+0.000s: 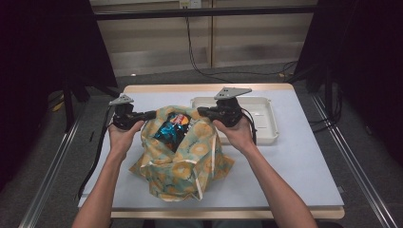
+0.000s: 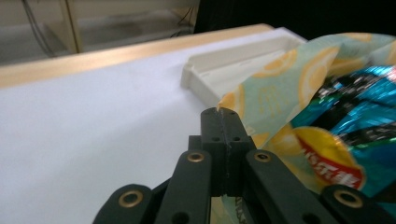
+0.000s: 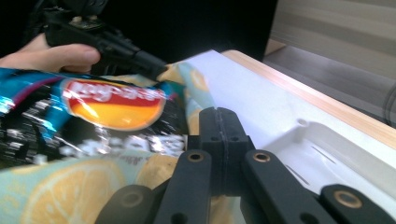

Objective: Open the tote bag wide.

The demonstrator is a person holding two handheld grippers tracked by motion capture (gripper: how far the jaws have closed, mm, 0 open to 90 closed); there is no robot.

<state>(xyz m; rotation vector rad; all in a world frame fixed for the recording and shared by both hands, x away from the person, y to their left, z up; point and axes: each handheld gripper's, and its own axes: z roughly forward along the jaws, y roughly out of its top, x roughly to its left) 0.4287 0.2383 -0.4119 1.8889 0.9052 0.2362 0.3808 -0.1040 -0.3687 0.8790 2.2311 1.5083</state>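
Observation:
A cloth bag (image 1: 190, 161) printed with lemon slices sits mid-table, its mouth facing up. A blue chip packet (image 1: 172, 130) with a red and yellow logo lies inside it. My left gripper (image 1: 153, 114) is shut at the mouth's left rim. In the left gripper view a sliver of fabric sticks out between the closed tips of that gripper (image 2: 222, 112), beside the packet (image 2: 355, 107). My right gripper (image 1: 200, 111) is shut at the mouth's right rim. In the right gripper view its jaws (image 3: 218, 112) meet over lemon fabric (image 3: 56, 186), with the packet (image 3: 93, 107) to their left.
A shallow white tray (image 1: 266, 118) lies on the white tabletop, just right of the bag and behind my right hand. The table's wooden far edge (image 1: 190, 88) runs behind it. Cables trail from both grippers, and dark frame posts stand at either side.

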